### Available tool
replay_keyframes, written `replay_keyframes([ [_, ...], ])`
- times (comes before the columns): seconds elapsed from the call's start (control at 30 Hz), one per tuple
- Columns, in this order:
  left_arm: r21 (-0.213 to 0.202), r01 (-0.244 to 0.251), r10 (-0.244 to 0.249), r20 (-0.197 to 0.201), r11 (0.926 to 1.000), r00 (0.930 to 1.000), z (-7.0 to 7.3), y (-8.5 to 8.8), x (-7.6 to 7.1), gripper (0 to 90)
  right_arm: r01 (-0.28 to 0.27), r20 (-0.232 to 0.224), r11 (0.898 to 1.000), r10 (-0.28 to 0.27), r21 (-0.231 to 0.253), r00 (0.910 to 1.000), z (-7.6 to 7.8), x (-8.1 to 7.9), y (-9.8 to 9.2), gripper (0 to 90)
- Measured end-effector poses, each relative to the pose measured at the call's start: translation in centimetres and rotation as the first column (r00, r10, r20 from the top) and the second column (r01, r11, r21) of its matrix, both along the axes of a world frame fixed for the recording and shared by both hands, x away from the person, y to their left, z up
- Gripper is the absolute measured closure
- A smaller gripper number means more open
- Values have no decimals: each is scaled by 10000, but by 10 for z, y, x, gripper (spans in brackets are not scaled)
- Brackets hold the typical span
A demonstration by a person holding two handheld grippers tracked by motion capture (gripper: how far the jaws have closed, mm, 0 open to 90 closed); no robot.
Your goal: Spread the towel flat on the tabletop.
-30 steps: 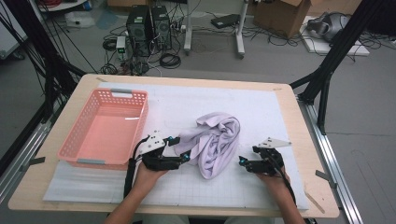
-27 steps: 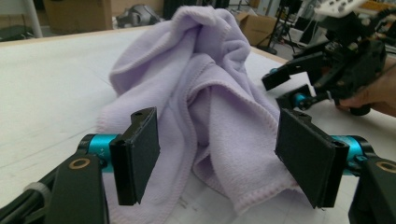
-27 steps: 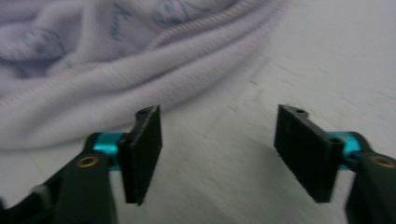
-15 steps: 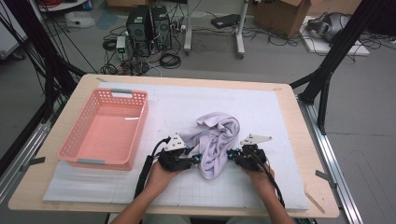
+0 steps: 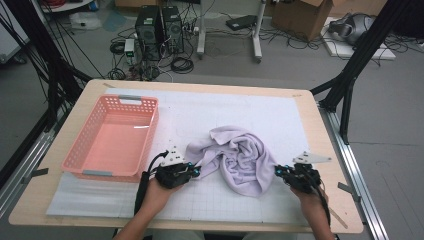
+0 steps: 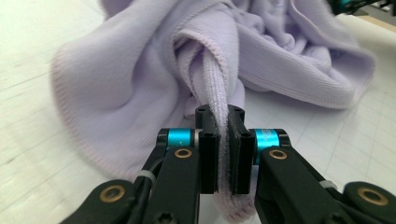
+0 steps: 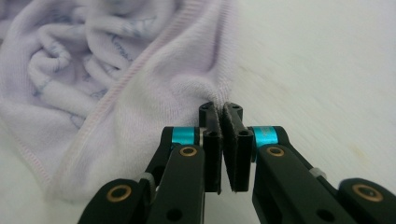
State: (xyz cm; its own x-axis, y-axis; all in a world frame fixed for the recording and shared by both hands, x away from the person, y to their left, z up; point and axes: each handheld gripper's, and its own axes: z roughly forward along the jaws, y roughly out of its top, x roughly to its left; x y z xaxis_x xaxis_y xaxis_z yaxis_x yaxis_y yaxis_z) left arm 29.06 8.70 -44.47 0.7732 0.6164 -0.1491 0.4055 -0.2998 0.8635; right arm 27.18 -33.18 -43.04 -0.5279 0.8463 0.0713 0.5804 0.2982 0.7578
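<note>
A crumpled lilac towel lies on the white mat in the middle of the table. My left gripper is at its left edge, and its jaws have just been closing on a twisted fold of the towel. That fold is pinched between the pads of the left gripper. My right gripper is at the towel's lower right edge. In the right gripper view, the right gripper is shut on a hemmed corner of the towel.
An empty pink plastic basket stands on the left side of the white gridded mat. The wooden table edge runs along the right. Computers, cables and boxes lie on the floor beyond the table.
Both grippers were open beside the towel and are now shut on it. The right hand went in to the towel, then back to the right, drawing the towel's edge out.
</note>
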Motion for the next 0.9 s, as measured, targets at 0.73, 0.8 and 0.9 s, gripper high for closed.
replay_keyframes([
  [0.73, -131, -124, 127, 239, 9998, 9996, -2, 6, 2, 839, -2142, 1799, 9754, 2203, -531, 9587, 39, 52, 67, 629],
  [0.8, -125, -90, 92, 203, 9999, 9998, -3, 6, 3, 839, -2319, 1600, 9691, 2429, -845, 9568, 40, 62, 72, 798],
  [0.9, -139, -74, 77, 214, 9999, 9997, -3, 6, 2, 840, -1638, 1346, 9822, 1753, -918, 9753, 40, 71, 62, 835],
])
